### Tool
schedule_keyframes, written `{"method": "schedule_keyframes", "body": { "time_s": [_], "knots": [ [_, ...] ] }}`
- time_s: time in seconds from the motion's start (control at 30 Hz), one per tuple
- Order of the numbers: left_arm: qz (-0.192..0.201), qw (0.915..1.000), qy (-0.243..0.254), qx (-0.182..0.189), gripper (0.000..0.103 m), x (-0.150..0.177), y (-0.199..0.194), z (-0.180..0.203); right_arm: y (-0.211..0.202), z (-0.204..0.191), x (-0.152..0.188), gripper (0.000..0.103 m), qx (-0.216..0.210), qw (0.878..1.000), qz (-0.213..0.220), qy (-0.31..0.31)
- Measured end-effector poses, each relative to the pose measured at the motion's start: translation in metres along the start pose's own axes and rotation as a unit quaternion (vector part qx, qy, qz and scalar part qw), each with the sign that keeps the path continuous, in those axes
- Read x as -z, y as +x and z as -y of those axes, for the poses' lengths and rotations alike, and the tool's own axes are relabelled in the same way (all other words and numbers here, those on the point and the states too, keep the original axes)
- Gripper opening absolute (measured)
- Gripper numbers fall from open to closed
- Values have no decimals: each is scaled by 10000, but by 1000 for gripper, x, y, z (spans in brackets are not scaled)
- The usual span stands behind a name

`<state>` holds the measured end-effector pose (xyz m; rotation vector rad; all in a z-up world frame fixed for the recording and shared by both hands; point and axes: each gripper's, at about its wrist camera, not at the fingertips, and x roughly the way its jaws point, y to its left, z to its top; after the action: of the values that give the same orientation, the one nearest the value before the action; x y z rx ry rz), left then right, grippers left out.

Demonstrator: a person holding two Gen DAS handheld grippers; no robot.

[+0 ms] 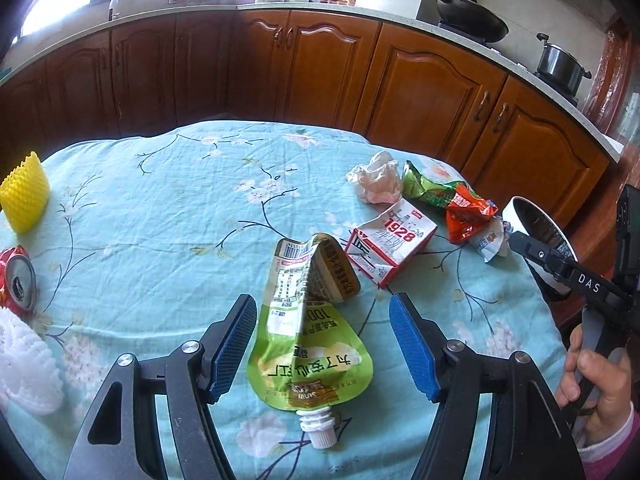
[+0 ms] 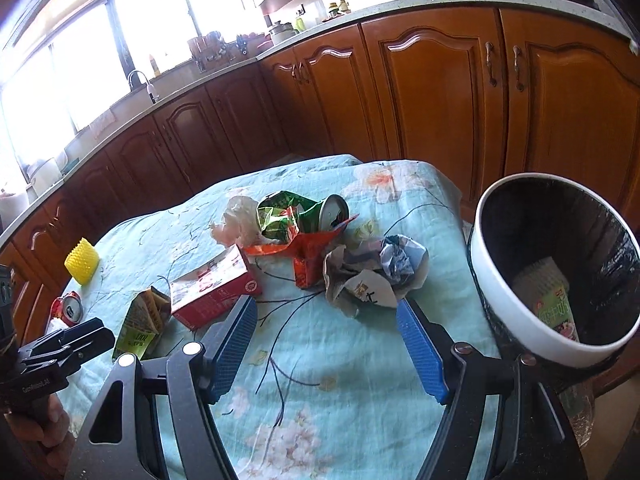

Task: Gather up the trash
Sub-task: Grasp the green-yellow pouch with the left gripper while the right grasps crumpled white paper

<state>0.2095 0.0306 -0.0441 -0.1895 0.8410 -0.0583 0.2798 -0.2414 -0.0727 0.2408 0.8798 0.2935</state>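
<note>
Left gripper [image 1: 323, 344] spread wide, blue ribbed pads [image 1: 234, 348] well apart, nothing pinched; crumpled lime-green spouted drink pouch [image 1: 310, 344] lying flat on light-blue floral tablecloth [image 1: 160, 208] between the two pads, touching neither, white screw spout [image 1: 318, 428] pointing back toward the gripper base. Just beyond the right pad, flattened red-and-white milk carton printed 1928 [image 1: 390, 246]; farther out past it, crumpled pinkish-white plastic bag [image 1: 378, 182], green snack wrapper [image 1: 428, 188] and orange-red snack wrapper [image 1: 470, 212] bunched together. Far to the left of the left pad, crushed red drinks can [image 1: 16, 280], yellow spiky foam sleeve [image 1: 26, 196] and white foam netting [image 1: 26, 364] at the frame edge. Right gripper [image 2: 327, 346] also spread, nothing between the pads, only bare cloth under them. Just past the right pad, crumpled grey-white paper wad [image 2: 374, 272], not touching. Just past the left pad, same red carton [image 2: 216, 290], close to the tip; contact unclear. Beyond, wrappers piled against a green can on its side [image 2: 334, 212]. To the right of the right gripper, round white waste bin with black liner [image 2: 512, 312] tilted toward the camera at the table edge, green packet [image 2: 558, 314] already inside. Person's hand [image 1: 596, 376] on the right gripper's handle, pink sleeve at the wrist.
</note>
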Motion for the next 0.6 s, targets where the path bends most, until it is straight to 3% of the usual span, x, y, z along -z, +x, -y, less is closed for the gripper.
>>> {"method": "schedule_keyframes", "body": {
  "time_s": [0.1, 0.17, 0.2, 0.23, 0.3, 0.4, 0.6],
  "knots": [
    [-122, 9999, 28, -34, 67, -1, 11, -4, 14, -3, -7, 65, 102, 9998, -56, -165],
    [-223, 9997, 66, -50, 58, -1, 20, -6, 25, -4, -9, 56, 176, 9995, -142, -238],
    [-287, 9995, 85, -48, 54, -1, 26, -6, 31, -4, -10, 47, 210, 9992, -207, -267],
    [-357, 9993, 96, -26, 45, -1, 32, -5, 35, -3, -10, 31, 238, 9989, -282, -286],
    [-490, 9987, 112, 53, 29, 1, 41, -5, 40, -1, -8, 13, 229, 9987, -388, -248],
    [-341, 9993, 181, 16, 7, 0, 40, -4, 33, 0, -4, 9, 162, 9992, -331, -184],
    [-216, 9994, 150, 205, 2, 2, 29, 0, 7, 3, 9, 7, -120, 9997, -217, 52]
  ]
}}
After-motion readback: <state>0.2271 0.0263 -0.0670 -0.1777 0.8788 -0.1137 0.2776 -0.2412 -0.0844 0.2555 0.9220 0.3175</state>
